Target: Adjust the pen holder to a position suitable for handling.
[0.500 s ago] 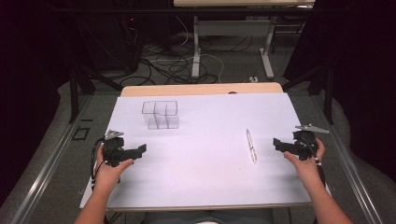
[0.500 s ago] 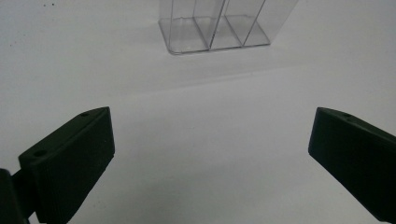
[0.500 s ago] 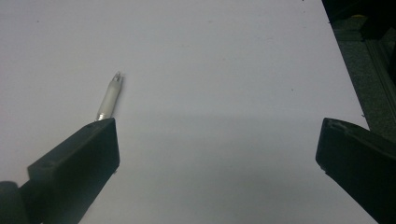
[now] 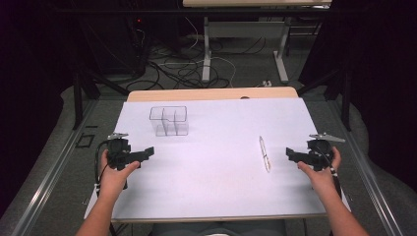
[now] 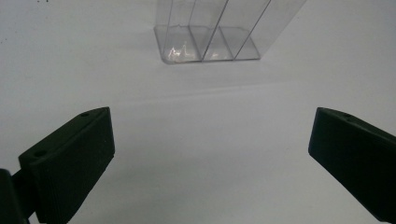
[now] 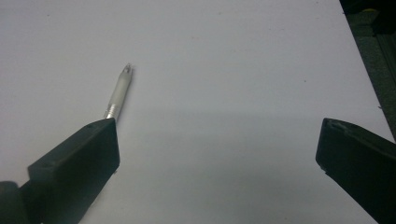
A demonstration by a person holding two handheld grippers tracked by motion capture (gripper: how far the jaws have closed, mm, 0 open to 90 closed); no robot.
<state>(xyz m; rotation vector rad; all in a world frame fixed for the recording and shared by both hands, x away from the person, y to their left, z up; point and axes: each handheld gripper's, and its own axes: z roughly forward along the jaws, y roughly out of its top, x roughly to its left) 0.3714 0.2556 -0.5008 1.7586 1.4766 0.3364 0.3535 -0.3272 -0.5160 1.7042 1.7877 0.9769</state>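
The pen (image 4: 265, 154) lies flat on the white table (image 4: 216, 191), well to the right of the clear box (image 4: 169, 120). The right gripper (image 4: 291, 155) rests just beside it, jaws wide apart and empty. The left gripper (image 4: 147, 152), equally wide open, holds nothing; it sits, probably hovering, near the box.

I see a table (image 4: 216, 196) covered by a white sheet, with a strip of bare wood along its far edge. A clear plastic organizer (image 4: 169, 120) with compartments stands near the far left corner. A pen (image 4: 264, 153) lies flat toward the right edge, running roughly from far to near.
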